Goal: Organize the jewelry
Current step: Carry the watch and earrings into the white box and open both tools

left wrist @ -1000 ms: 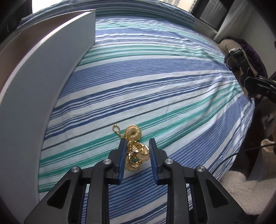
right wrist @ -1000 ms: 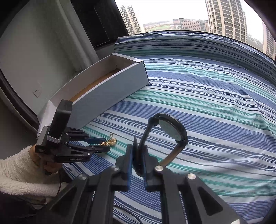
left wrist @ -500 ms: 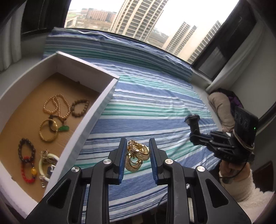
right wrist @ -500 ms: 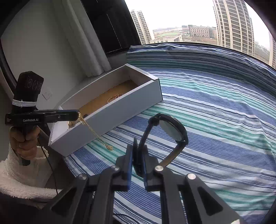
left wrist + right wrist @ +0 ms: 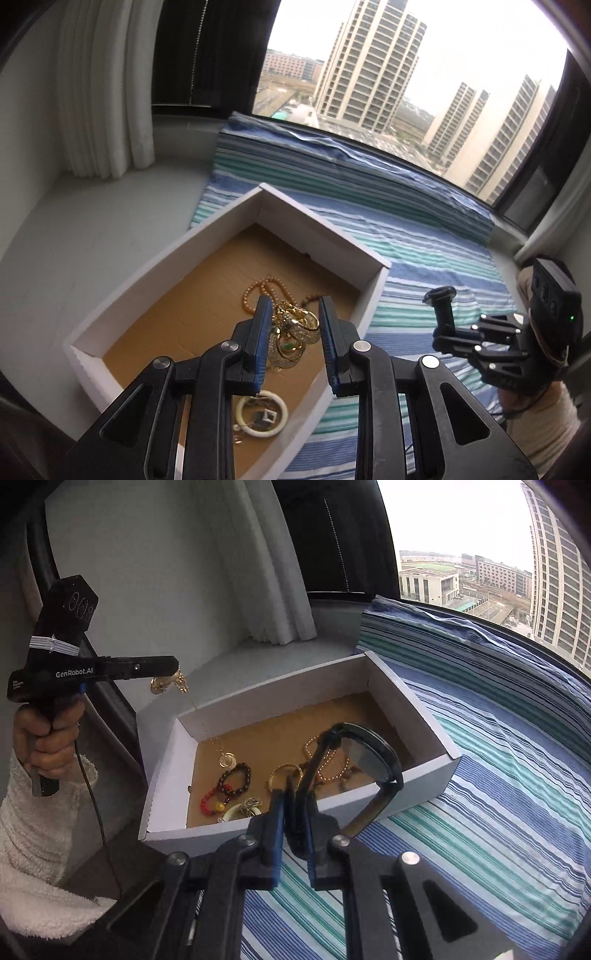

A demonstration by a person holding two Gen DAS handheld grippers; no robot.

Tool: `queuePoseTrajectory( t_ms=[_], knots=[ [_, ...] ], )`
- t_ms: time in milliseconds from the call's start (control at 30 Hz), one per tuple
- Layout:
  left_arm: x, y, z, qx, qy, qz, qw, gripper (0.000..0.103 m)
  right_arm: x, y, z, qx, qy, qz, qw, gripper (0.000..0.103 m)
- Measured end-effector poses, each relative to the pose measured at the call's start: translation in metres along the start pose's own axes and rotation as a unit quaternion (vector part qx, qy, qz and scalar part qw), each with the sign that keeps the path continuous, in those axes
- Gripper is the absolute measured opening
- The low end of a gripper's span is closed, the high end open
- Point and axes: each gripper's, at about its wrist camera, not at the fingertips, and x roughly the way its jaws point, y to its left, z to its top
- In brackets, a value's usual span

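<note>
Left gripper [image 5: 291,325]: held up over the near end of the box, its blue pads pinching a bunched gold necklace between them.
Gold necklace [image 5: 293,330]: a tangle of gold rings and chain caught in the left gripper; in the right wrist view a thin chain hangs from it down into the box, ending in a round pendant [image 5: 228,760] just above the box floor.
Right gripper [image 5: 295,814]: low in front of the box's long near wall, jaws almost fully closed on the strap of a black watch.
Black watch [image 5: 360,751]: its strap is clamped between the right gripper's pads and its round face arches up over the near wall of the box.
Box [image 5: 424,716]: white card with a brown floor, open on top, sitting on the striped sheet at the curtain end.
Inside the box: a dark bead bracelet [image 5: 234,779], a red and yellow bead bracelet [image 5: 212,805], a gold bangle [image 5: 284,773], a pale bead string [image 5: 258,291] and a white ring [image 5: 262,415], all lying on the box floor.
Striped sheet [image 5: 498,794]: blue, green and white, spread under the box.
Person: a hand [image 5: 48,734] in a fluffy white sleeve grips the left gripper's handle, to the left of the box.
</note>
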Motion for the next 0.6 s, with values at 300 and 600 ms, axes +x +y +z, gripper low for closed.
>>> queuePoseTrajectory(
  t_ms=[300, 600],
  knots=[
    [0.123, 0.084, -0.017, -0.035, 0.056, 0.071, 0.9953, 0.026, 0.115, 0.032, 0.023, -0.048, 0.090, 0.031, 0.994, 0.010],
    [0.111, 0.107, -0.051, -0.074, 0.033, 0.143, 0.9864, 0.078, 0.178, 0.055, 0.006, -0.077, 0.166, 0.020, 0.983, 0.015]
  ],
)
